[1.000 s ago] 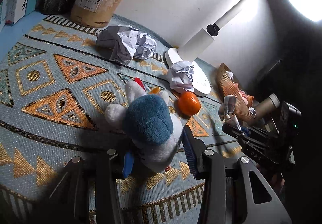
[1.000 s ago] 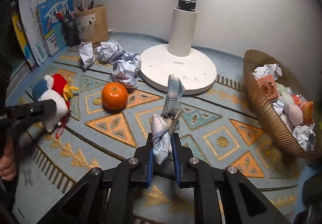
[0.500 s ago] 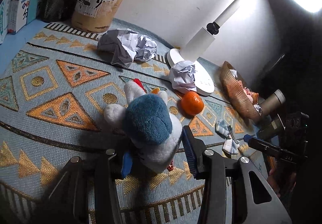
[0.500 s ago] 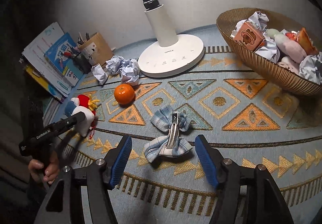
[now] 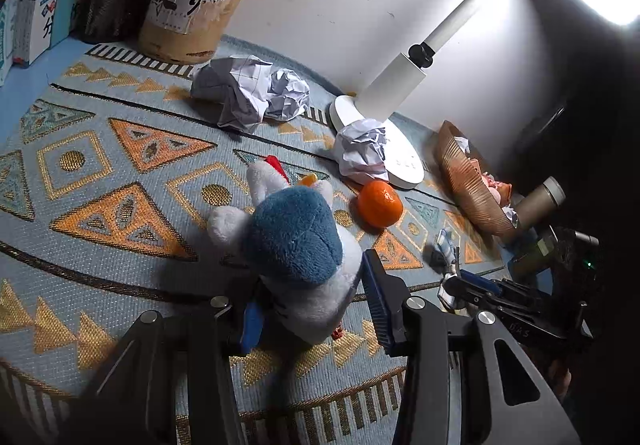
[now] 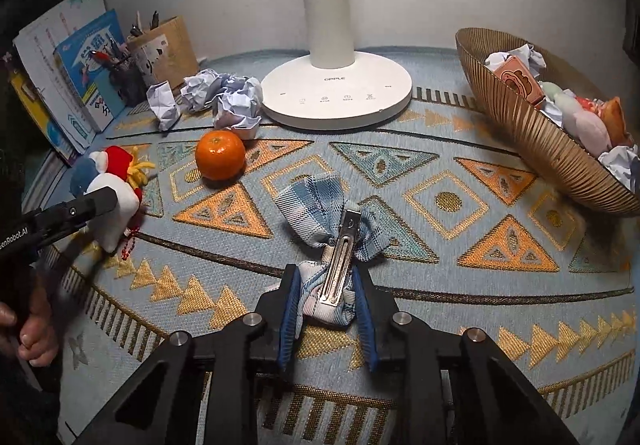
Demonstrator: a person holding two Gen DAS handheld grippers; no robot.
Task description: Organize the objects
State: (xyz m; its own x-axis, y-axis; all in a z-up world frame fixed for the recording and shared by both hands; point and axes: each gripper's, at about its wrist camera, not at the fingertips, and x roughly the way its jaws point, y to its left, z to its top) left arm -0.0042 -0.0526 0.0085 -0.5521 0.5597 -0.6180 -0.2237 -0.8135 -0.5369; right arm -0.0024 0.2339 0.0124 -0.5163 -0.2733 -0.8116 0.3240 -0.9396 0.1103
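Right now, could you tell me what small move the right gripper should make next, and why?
Probably lift: the right gripper has both blue pads against the plaid bow hair clip, which lies on the mat; the wicker basket sits to its right.

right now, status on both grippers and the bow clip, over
Left gripper around plush toy. Right gripper shut on bow clip, clip on mat. Basket path clear.

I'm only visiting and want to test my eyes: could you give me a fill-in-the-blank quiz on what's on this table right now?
1. The right gripper is closed on a plaid ____ clip.
2. The left gripper grips the plush toy, whose back is ____.
3. Beside the lamp base lies a round ____.
4. The ribbed basket holds crumpled ____.

Missing: bow; blue; orange; paper
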